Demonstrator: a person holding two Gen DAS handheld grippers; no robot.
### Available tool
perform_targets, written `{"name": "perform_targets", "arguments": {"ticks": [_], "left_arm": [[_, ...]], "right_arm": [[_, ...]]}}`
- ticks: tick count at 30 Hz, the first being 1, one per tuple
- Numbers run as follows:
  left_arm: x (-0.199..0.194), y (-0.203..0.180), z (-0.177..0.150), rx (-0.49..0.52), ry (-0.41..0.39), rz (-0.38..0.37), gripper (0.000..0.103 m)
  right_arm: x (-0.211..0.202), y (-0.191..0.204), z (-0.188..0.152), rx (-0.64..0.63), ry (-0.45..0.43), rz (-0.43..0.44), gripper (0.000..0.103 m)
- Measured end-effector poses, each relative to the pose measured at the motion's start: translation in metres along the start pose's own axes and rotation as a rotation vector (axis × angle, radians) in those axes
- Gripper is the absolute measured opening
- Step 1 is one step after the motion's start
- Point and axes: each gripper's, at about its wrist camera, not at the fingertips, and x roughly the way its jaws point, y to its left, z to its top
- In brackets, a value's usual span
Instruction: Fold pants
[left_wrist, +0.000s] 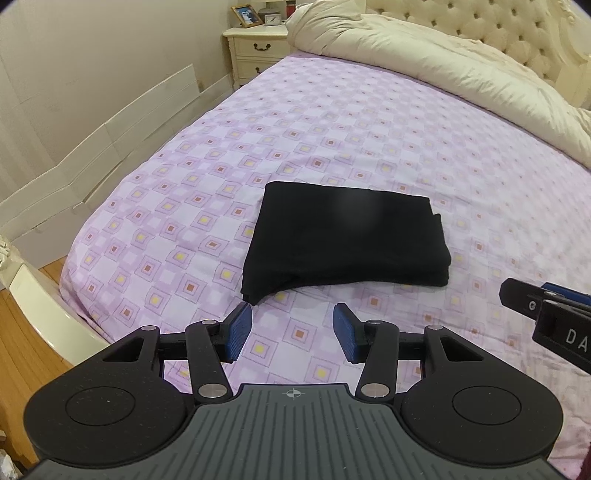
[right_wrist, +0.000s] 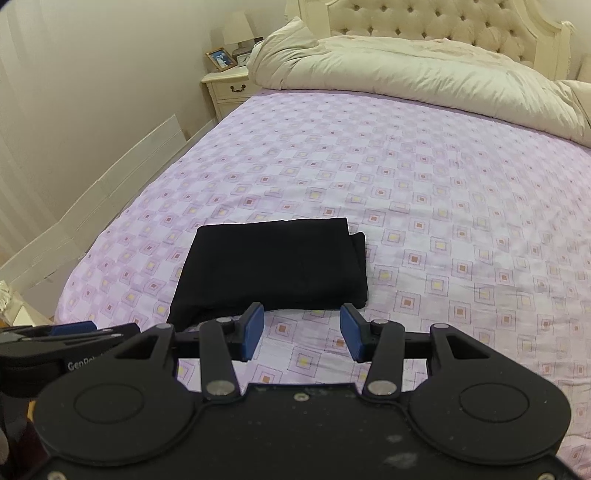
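The black pants (left_wrist: 345, 236) lie folded into a compact rectangle on the purple patterned bedsheet (left_wrist: 332, 122). They also show in the right wrist view (right_wrist: 273, 266). My left gripper (left_wrist: 292, 332) is open and empty, just short of the pants' near edge. My right gripper (right_wrist: 302, 334) is open and empty, also just short of the near edge. The right gripper shows at the right edge of the left wrist view (left_wrist: 546, 306). The left gripper shows at the left edge of the right wrist view (right_wrist: 74, 338).
A cream duvet (left_wrist: 443, 62) is bunched at the head of the bed against a tufted headboard (right_wrist: 443, 22). A cream nightstand (left_wrist: 255, 48) with a photo frame stands at the far left. A wall runs along the bed's left side.
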Motion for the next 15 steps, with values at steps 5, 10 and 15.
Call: {"name": "perform_targets", "arguments": {"ticks": [5,10,15], "left_arm": [[0.0005,-0.0019,0.0007,0.014,0.0,-0.005,0.047],[0.0017,-0.0037,0.0002,0.024,0.003,-0.013,0.047],[0.003,-0.0064,-0.001,0.034,0.009,-0.015,0.047]], "right_arm": [[-0.0003,-0.0005,-0.0019,0.006,0.0,-0.003,0.049],[-0.0008,-0.002,-0.0023,0.017,-0.001,-0.006,0.049],[0.0,-0.0042,-0.0038,0.023,0.004,-0.009,0.049]]}}
